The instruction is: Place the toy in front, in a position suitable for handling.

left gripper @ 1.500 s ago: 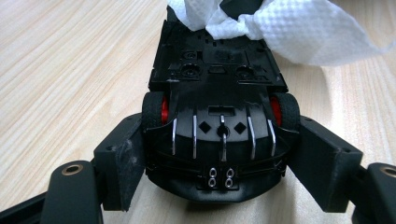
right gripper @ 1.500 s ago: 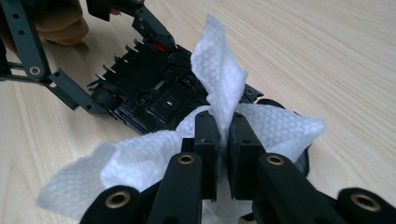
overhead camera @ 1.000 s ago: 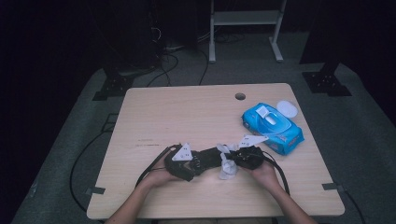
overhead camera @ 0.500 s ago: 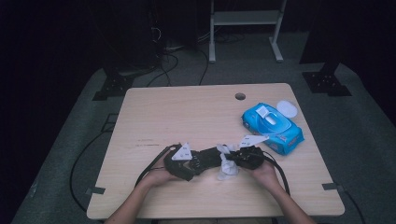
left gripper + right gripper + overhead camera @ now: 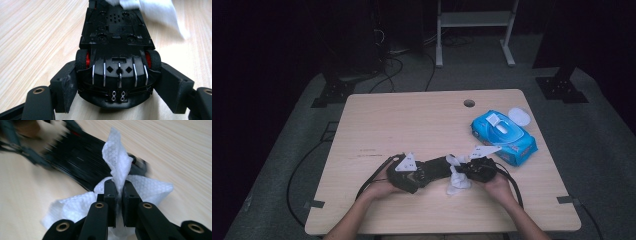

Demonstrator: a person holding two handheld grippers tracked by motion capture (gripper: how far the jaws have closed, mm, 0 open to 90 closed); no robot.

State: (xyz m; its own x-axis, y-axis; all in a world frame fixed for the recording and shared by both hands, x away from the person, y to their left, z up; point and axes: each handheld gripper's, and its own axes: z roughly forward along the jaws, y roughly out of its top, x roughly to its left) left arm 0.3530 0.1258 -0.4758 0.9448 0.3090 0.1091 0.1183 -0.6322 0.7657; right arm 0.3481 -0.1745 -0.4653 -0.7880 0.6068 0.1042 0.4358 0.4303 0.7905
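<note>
Left gripper [image 5: 117,100]: jaws clamped on the toy car [image 5: 116,52], underside up.
Right gripper [image 5: 119,195]: pinching the wipe [image 5: 117,167] tight.
Tip: rub the wipe lightly along the chassis just ahead; hold the car steady.

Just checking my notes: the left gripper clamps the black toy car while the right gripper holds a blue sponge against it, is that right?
Not quite: the right gripper holds a white wipe, not a blue sponge, as the right gripper view shows. The left gripper does clamp the black toy car.

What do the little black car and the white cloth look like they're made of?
The toy car looks like glossy black moulded plastic, with rubbery-looking tyres on red hubs. The wipe seems a soft non-woven tissue: it has a dimpled texture and crumples freely.
</note>
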